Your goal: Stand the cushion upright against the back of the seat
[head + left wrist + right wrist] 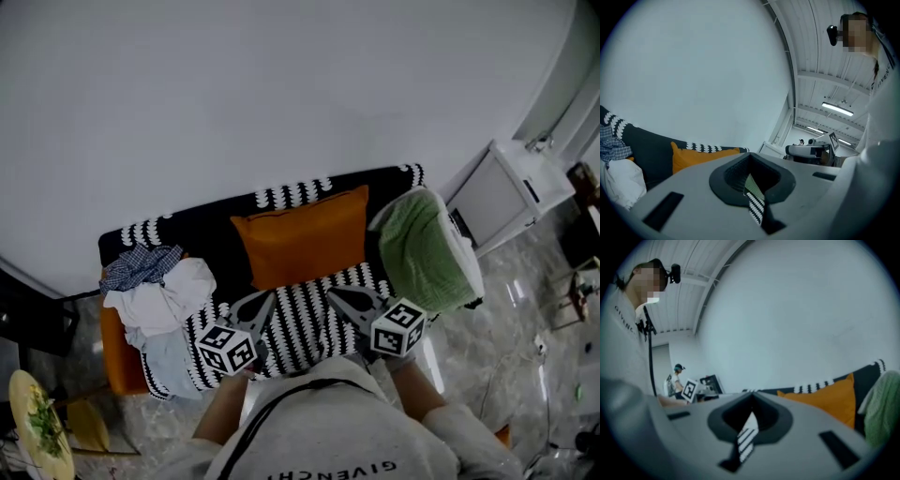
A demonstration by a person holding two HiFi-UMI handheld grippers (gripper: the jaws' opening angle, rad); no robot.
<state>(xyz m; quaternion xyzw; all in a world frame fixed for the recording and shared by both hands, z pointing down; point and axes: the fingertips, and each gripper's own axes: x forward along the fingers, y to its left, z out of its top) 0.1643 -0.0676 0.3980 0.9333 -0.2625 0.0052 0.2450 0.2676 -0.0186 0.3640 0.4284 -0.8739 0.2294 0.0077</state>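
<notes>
In the head view a black-and-white striped cushion (302, 326) is held up in front of the sofa seat, between my two grippers. My left gripper (265, 299) is shut on its left top edge and my right gripper (336, 296) on its right top edge. Each gripper view shows a strip of striped fabric (755, 205) (746, 438) pinched in the closed jaws. An orange cushion (305, 234) (693, 157) (829, 401) stands upright against the black sofa back (202, 225).
A pile of white and checked clothes (159, 292) (616, 171) fills the sofa's left end. A green cushion (424, 246) (882, 408) leans at the right end. A white cabinet (506, 192) stands to the right, and a plate with greens (37, 424) lies at the lower left.
</notes>
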